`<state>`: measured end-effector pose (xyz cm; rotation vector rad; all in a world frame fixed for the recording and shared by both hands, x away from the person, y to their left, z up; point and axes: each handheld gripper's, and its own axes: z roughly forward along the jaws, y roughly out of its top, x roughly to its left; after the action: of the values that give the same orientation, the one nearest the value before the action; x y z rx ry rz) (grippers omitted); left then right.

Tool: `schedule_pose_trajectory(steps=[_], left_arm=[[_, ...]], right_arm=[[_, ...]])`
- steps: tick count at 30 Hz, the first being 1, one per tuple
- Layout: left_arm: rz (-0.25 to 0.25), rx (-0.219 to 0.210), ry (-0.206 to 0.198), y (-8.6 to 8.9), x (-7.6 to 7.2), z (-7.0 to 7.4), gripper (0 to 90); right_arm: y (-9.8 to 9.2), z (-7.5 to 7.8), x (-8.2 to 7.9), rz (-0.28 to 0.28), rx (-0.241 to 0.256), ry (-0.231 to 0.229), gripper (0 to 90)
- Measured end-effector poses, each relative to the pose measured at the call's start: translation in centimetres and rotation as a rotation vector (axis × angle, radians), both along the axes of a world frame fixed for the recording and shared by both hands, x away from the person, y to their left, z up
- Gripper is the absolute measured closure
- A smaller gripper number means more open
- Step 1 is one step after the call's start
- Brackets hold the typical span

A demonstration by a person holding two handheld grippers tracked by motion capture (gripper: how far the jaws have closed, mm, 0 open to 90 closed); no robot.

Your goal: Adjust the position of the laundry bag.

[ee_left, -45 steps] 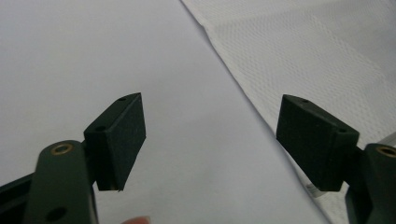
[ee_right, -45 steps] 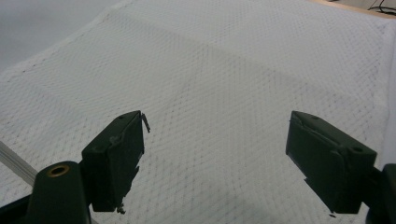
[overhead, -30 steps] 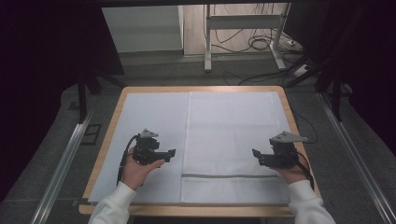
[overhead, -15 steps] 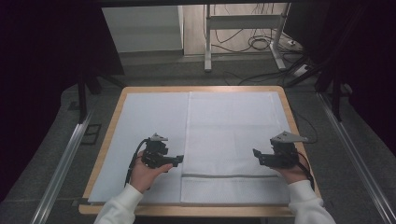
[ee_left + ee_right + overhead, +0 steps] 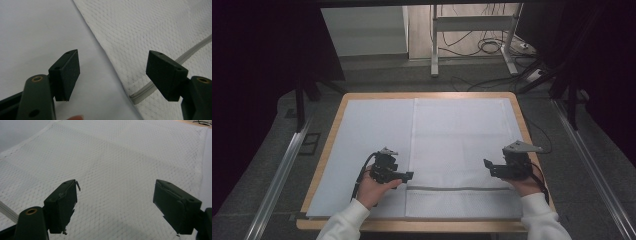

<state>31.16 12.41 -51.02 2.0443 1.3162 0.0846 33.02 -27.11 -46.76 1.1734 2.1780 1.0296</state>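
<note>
White textured towel [image 5: 464, 150] lies flat on the right half of the table [image 5: 339, 107], over a pale blue sheet [image 5: 367, 135]; grey stripe [image 5: 462, 188] near its 6 o'clock edge. Left gripper [image 5: 408, 175]: jaws spread wide, holding nothing, straddling the towel's left edge at the stripe end, pointing to 3 o'clock. Right gripper [image 5: 486, 165]: jaws spread wide, holding nothing, over the towel near its right edge, pointing to 9 o'clock. Both hands enter from 6 o'clock.

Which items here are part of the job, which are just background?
In the job: white textured cloth with a grey stripe; left tongs, open at its edge; right tongs, open over it.
Background: pale blue sheet covering the table; wooden table edge; floor cables.
</note>
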Motion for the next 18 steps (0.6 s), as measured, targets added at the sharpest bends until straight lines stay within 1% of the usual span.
schedule_pose_trajectory(steps=[4,8,10,15,18], left_arm=[[-0.012,0.007,0.022,-0.5,0.1,-0.6,29.0],[-0.010,-0.008,0.037,-0.7,0.1,-0.8,29.5],[-0.011,-0.009,0.044,-0.7,0.2,-0.9,29.8],[-0.012,-0.014,0.053,-1.0,0.2,-1.1,31.0],[-0.021,-0.004,0.057,-1.2,0.3,-1.2,32.1]], right_arm=[[0.0,0.0,0.0,0.001,-0.001,-0.001,18.8],[-0.1,0.1,0.0,-0.005,0.001,-0.006,18.8],[-0.2,0.1,0.0,-0.007,0.000,-0.006,18.8],[-0.2,0.1,0.0,-0.012,-0.006,-0.009,18.8],[-0.2,0.1,0.0,-0.013,-0.007,-0.009,18.8]])
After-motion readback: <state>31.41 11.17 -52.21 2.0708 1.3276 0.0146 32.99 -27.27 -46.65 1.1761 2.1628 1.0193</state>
